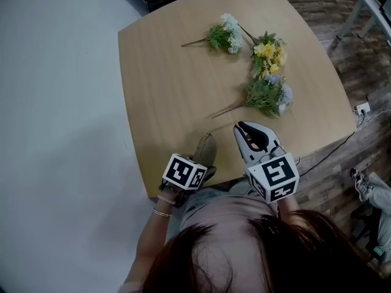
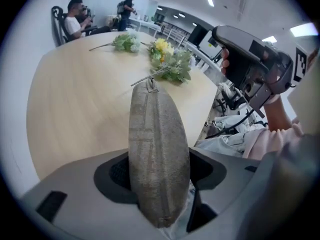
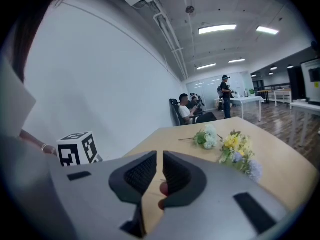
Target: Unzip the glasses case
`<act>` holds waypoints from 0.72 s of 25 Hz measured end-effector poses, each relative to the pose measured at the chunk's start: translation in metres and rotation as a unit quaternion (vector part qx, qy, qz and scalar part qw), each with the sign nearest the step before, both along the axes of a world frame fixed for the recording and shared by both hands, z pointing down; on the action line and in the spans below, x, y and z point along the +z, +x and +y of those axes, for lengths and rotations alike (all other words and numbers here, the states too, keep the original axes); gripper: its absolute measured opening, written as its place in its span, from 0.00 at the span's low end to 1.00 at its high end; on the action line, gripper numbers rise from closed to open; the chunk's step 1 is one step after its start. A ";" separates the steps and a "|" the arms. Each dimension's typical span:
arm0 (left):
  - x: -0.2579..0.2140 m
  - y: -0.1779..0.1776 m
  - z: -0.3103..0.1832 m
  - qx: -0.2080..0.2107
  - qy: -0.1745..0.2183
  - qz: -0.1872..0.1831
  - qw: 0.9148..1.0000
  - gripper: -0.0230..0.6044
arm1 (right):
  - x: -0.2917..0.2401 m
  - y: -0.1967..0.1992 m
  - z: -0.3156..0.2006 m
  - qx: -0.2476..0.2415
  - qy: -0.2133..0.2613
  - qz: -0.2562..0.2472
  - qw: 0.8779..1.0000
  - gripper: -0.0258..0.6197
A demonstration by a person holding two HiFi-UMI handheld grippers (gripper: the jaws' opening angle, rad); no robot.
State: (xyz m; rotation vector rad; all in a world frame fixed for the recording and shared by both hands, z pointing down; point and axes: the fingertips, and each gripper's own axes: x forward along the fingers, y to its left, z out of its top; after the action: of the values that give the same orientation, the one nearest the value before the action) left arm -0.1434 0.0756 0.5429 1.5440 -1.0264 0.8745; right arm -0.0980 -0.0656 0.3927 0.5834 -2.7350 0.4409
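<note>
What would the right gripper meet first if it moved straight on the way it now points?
The right gripper would most likely meet the bare table, left of the white flower bunch; depth is unclear.

Pale wood table (image 1: 171,96) beside a plain white wall (image 3: 100,74)
Wood-plank floor (image 1: 324,11) spreads from one to four o'clock around it in the head view; strip lights (image 3: 217,29) glow on the ceiling at twelve o'clock, with a white desk (image 3: 245,100) beyond.

Head view steeply downward, both others low (close-up), table (image 1: 165,84) shared
</note>
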 end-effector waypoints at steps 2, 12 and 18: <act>-0.006 -0.004 0.007 0.024 -0.007 -0.017 1.000 0.49 | 0.002 -0.002 0.005 -0.007 -0.007 0.001 1.000 0.11; -0.037 -0.017 0.023 0.134 -0.030 -0.098 0.986 0.49 | 0.014 -0.008 0.025 -0.053 -0.032 -0.002 0.998 0.11; -0.046 -0.024 0.025 0.183 -0.037 -0.145 0.972 0.49 | 0.023 -0.011 0.035 -0.080 -0.041 -0.003 0.996 0.11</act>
State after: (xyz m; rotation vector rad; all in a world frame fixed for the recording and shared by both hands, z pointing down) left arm -0.1675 0.1006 0.4967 1.5979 -0.9113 1.4133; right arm -0.1091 -0.0309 0.4152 0.3385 -2.7278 0.5131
